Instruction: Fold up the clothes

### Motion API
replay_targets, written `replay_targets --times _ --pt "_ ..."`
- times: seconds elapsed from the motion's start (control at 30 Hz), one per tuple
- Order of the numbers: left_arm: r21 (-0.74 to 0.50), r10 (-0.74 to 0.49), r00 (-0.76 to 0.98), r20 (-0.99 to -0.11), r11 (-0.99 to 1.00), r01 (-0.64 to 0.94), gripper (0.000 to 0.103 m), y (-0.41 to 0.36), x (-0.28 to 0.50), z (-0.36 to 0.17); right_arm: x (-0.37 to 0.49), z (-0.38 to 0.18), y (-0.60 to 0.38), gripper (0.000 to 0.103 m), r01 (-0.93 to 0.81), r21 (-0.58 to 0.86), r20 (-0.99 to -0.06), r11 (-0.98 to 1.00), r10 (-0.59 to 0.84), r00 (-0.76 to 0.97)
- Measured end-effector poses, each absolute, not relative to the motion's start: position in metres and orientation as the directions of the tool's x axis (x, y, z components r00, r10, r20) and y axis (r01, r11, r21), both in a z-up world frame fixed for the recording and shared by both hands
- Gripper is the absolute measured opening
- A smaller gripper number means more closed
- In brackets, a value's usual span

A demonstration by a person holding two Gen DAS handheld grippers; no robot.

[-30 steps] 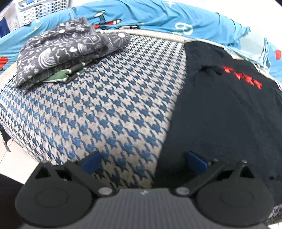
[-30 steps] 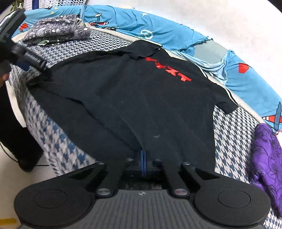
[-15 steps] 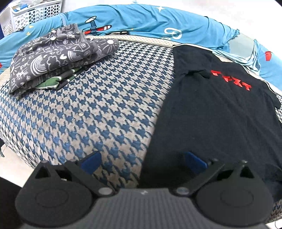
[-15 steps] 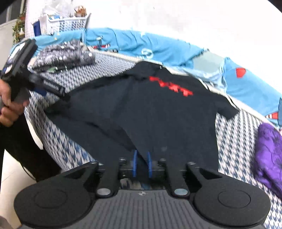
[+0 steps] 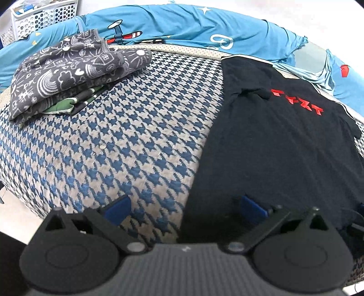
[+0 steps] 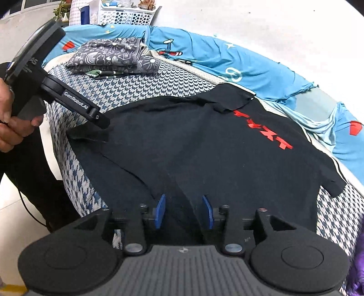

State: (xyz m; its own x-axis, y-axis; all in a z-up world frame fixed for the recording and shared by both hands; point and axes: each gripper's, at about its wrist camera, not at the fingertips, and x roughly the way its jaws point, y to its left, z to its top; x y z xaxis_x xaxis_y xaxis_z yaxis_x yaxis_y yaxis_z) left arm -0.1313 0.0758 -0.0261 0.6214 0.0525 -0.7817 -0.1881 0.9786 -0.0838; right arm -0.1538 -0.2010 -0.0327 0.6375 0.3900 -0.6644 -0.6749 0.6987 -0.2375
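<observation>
Your black t-shirt [image 6: 204, 145] lies spread flat on the houndstooth bed cover [image 5: 127, 141], chest side up, with red lettering [image 6: 261, 129] across it and its collar toward the far side. It takes up the right part of the cover in the left wrist view and the middle of the cover in the right wrist view. The hem hangs toward you over the near edge of the bed.

Your left gripper [image 5: 185, 206] has its jaws spread wide apart, with nothing between them; the left blue pad [image 5: 117, 208] sits over the bare cover and the right one over the shirt's near left edge. In the right wrist view you see that same gripper [image 6: 100, 118] from the side, held in your hand [image 6: 9, 118], with its tip down at the shirt's near left sleeve [image 6: 88, 134]; whether it touches the cloth there you cannot tell.

Your right gripper [image 6: 184, 211] is also parted, the two blue pads standing a moderate gap apart above the shirt's near hem, gripping nothing.

At the far left of the cover rests a folded pile [image 5: 72, 70], a grey doodle-print piece on top with a green one under it. A blue cartoon-print sheet [image 5: 204, 29] runs along the far side, and a white perforated basket [image 6: 127, 13] stands beyond it. A purple garment [image 6: 359, 257] shows at the right edge in the right wrist view
</observation>
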Motion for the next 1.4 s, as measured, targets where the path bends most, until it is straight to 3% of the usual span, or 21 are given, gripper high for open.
replay_targets --times 0.13,0.2,0.23,0.3,0.5,0.63,0.9,1.0,1.13,1.4 --pt "-0.087 0.052 0.619 -0.784 0.978 -0.192 0.103 0.076 -0.130 -0.027 -0.152 -0.037 -0.196 0.033 -0.701 -0.219 -0.678 0.679 0.411 0.610" --pt "-0.087 0.050 0.620 -0.783 0.978 -0.190 0.103 0.075 -0.130 -0.027 -0.155 -0.040 -0.194 0.022 -0.720 -0.214 -0.686 0.661 0.423 0.592" --pt "-0.087 0.050 0.621 -0.782 0.978 -0.189 0.103 0.075 -0.130 -0.027 -0.157 -0.040 -0.193 0.009 -0.727 -0.208 -0.687 0.655 0.431 0.585" --pt "-0.090 0.049 0.623 -0.781 0.978 -0.188 0.103 0.075 -0.130 -0.026 -0.166 -0.040 -0.192 0.003 -0.732 -0.220 -0.679 0.645 0.437 0.589" --pt "-0.107 0.036 0.636 -0.771 0.977 -0.185 0.103 0.075 -0.131 -0.024 -0.192 -0.041 -0.190 0.002 -0.745 -0.257 -0.654 0.616 0.457 0.603" --pt "-0.094 0.045 0.629 -0.776 0.978 -0.187 0.103 0.074 -0.130 -0.025 -0.212 -0.056 -0.180 0.002 -0.791 -0.319 -0.709 0.522 0.422 0.565" --pt "-0.061 0.101 0.595 -0.797 0.968 -0.245 0.103 0.085 -0.130 -0.030 -0.220 -0.042 -0.170 0.002 -0.751 -0.331 -0.634 0.572 0.455 0.625" --pt "-0.059 0.108 0.591 -0.800 0.965 -0.257 0.103 0.088 -0.130 -0.031 -0.223 -0.037 -0.167 0.005 -0.735 -0.333 -0.603 0.591 0.465 0.648" --pt "-0.069 0.102 0.592 -0.800 0.963 -0.259 0.103 0.091 -0.131 -0.031 -0.215 -0.035 -0.160 0.017 -0.719 -0.359 -0.577 0.596 0.463 0.672" --pt "-0.084 0.076 0.604 -0.793 0.969 -0.233 0.103 0.088 -0.132 -0.029 -0.199 -0.044 -0.130 0.017 -0.730 -0.405 -0.572 0.550 0.471 0.672"
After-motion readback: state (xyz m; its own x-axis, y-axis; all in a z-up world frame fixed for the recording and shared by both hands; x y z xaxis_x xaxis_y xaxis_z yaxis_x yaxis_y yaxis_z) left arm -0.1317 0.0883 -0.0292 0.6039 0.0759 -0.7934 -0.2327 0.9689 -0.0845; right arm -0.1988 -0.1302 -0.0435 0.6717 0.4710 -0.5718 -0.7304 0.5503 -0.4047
